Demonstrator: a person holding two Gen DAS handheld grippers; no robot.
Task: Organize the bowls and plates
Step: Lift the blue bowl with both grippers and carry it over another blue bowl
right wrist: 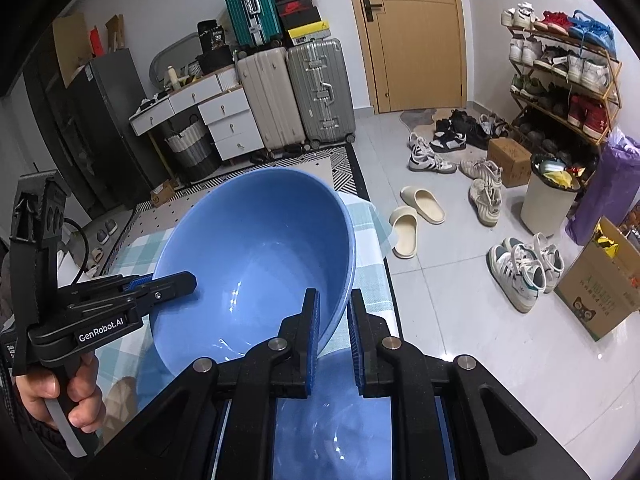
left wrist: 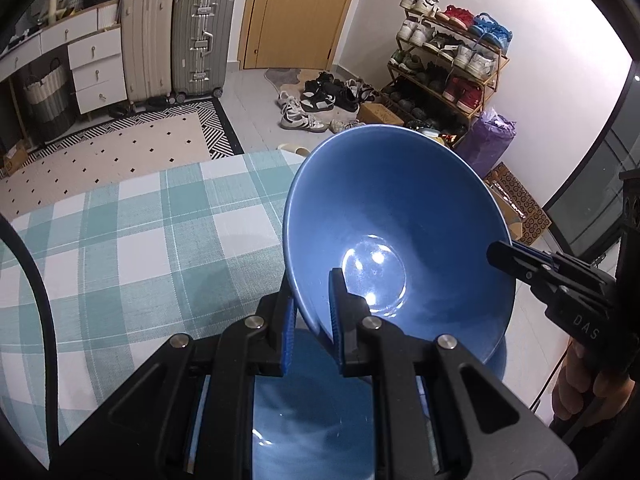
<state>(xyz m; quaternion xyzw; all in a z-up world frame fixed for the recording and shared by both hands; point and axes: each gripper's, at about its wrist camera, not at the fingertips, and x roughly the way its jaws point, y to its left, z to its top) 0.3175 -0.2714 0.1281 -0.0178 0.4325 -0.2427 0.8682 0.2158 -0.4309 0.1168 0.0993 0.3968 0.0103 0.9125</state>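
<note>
A large blue bowl (left wrist: pixel 400 208) (right wrist: pixel 256 240) hangs tilted in the air above the table with the teal checked cloth (left wrist: pixel 120 240) (right wrist: pixel 132 252). My left gripper (left wrist: pixel 314 292) (right wrist: pixel 188 280) is shut on the bowl's left rim, one finger inside and one outside. On the opposite rim my right gripper (right wrist: pixel 334 300) (left wrist: pixel 500 250) is shut the same way. Directly beneath, between the gripper arms, lies a second blue dish (left wrist: pixel 312 420) (right wrist: pixel 332 420), mostly hidden. A person's hand holds each gripper handle.
The table's right edge drops to a tiled floor with loose shoes (right wrist: pixel 432 156), slippers (right wrist: pixel 416 216), a white bin (right wrist: pixel 548 196) and a cardboard box (right wrist: pixel 600 280). A shoe rack (left wrist: pixel 448 64) stands by the wall. Suitcases (left wrist: pixel 176 40) and drawers stand at the back.
</note>
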